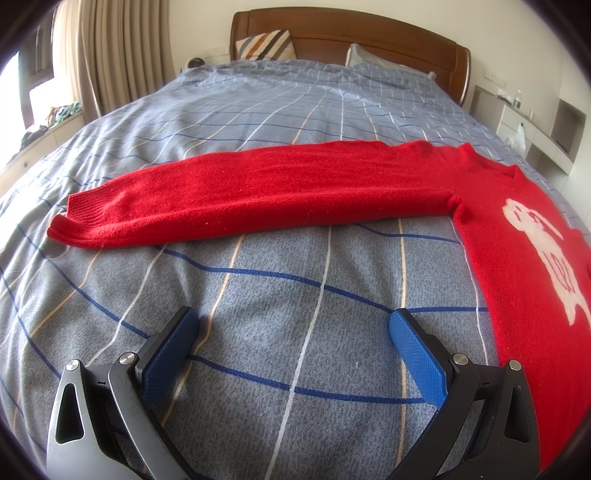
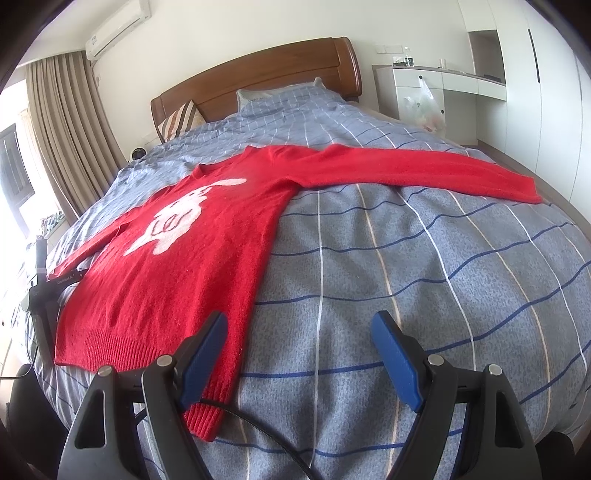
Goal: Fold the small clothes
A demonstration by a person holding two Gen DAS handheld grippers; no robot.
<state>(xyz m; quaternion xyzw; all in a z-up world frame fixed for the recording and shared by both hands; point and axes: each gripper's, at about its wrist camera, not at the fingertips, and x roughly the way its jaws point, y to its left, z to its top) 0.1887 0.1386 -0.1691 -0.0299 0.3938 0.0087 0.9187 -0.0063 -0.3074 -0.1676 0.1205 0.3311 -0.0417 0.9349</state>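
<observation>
A red knit sweater (image 2: 207,251) with a white rabbit design lies flat, front up, on the bed, both sleeves spread out sideways. In the left wrist view its left sleeve (image 1: 258,188) stretches across the middle and the body (image 1: 524,258) lies at the right. My left gripper (image 1: 293,328) is open and empty, above bare bedspread in front of that sleeve. My right gripper (image 2: 299,332) is open and empty, above the sweater's lower right hem corner (image 2: 207,417); the other sleeve (image 2: 424,170) reaches right.
The bed has a grey-blue checked bedspread (image 1: 295,110), a wooden headboard (image 1: 351,33) and pillows (image 1: 264,44). Curtains (image 1: 99,55) and a window are at the left. White cabinets with a plastic bag (image 2: 424,107) stand right. Part of the left gripper device (image 2: 40,280) shows at the bed's left edge.
</observation>
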